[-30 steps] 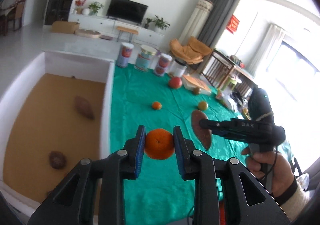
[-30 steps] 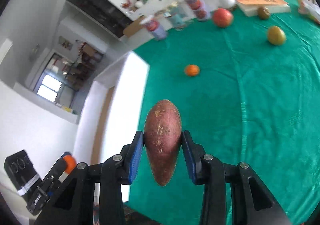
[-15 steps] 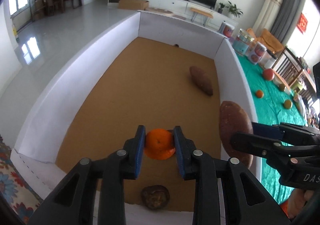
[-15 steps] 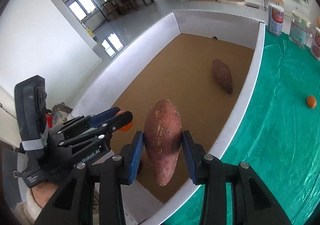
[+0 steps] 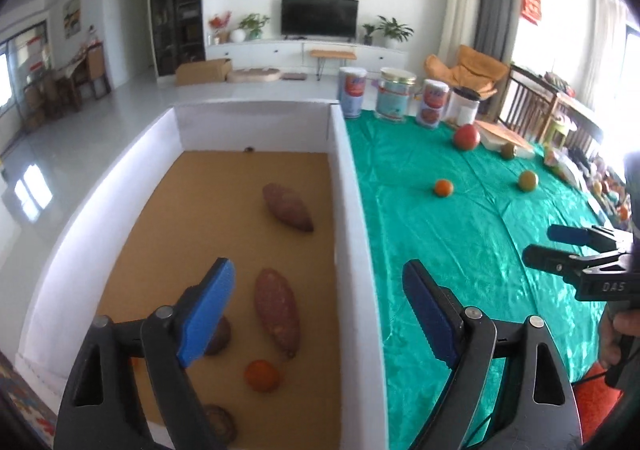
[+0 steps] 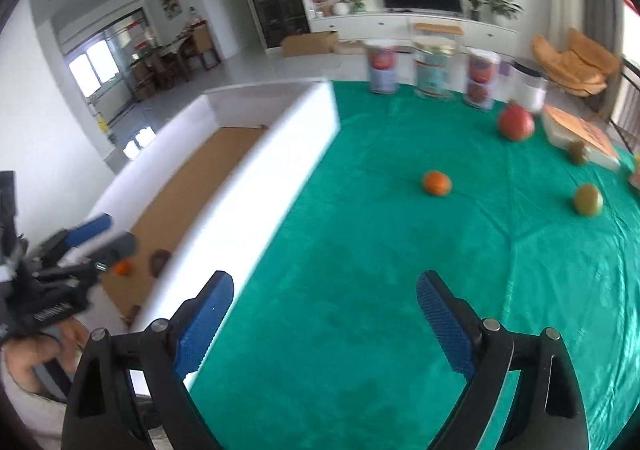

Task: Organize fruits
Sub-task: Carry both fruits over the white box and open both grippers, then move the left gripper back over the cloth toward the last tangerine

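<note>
My left gripper is open and empty above the near end of the white-walled box. On the box's brown floor lie an orange, a sweet potato, a second sweet potato farther back and two dark brown fruits. My right gripper is open and empty over the green tablecloth, beside the box wall; it also shows in the left wrist view. On the cloth lie an orange, a green-yellow fruit, a red fruit and a small brown fruit.
Several cans and jars stand at the far edge of the cloth. A flat box with an orange lid sits at the far right. The left gripper and hand show at the left of the right wrist view.
Both grippers have opened. The orange and the sweet potato now lie on the box floor. The right gripper has moved right, out over the green cloth.
</note>
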`<state>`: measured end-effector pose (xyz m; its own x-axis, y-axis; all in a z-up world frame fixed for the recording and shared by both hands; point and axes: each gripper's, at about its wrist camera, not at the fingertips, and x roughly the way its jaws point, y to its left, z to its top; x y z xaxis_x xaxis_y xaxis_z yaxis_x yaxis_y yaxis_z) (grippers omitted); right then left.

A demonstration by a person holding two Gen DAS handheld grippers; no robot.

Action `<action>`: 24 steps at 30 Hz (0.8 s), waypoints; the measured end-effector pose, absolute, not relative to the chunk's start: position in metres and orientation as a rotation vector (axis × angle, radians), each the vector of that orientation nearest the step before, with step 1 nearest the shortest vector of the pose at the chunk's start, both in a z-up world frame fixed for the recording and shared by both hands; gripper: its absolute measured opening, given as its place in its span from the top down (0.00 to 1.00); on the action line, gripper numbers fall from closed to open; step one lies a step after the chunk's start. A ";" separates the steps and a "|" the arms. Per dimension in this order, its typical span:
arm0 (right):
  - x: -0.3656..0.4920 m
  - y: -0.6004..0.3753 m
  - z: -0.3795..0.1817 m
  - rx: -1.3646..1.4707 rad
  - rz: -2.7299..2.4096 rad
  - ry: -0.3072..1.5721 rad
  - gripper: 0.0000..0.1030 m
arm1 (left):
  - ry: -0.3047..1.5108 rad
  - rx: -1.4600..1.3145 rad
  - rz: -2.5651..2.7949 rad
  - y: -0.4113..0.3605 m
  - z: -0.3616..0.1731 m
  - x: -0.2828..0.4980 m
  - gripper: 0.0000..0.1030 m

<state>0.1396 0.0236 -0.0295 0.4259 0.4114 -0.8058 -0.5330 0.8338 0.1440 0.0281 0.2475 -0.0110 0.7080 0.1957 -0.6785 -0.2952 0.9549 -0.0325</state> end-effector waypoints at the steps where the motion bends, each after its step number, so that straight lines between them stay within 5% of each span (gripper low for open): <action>1: 0.148 -0.003 -0.045 -0.149 0.507 0.981 0.10 | 0.741 -0.120 0.271 0.241 -0.013 0.036 0.14; 9: 0.189 -0.173 -0.102 -0.129 0.082 0.996 0.10 | 0.858 -0.112 0.225 0.221 -0.035 0.072 0.14; 17: 0.211 -0.222 -0.121 -0.032 0.012 0.993 0.04 | 0.923 0.004 0.241 0.201 -0.044 0.068 0.14; 24: 0.216 -0.224 -0.126 -0.016 0.005 0.985 0.00 | 0.711 0.122 0.410 0.173 -0.010 0.056 0.14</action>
<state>0.2155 -0.2240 -0.1262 0.5529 -0.0033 -0.8332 -0.0115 0.9999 -0.0115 0.0557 0.1735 -0.0096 0.6824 0.4052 -0.6084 -0.3236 0.9138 0.2456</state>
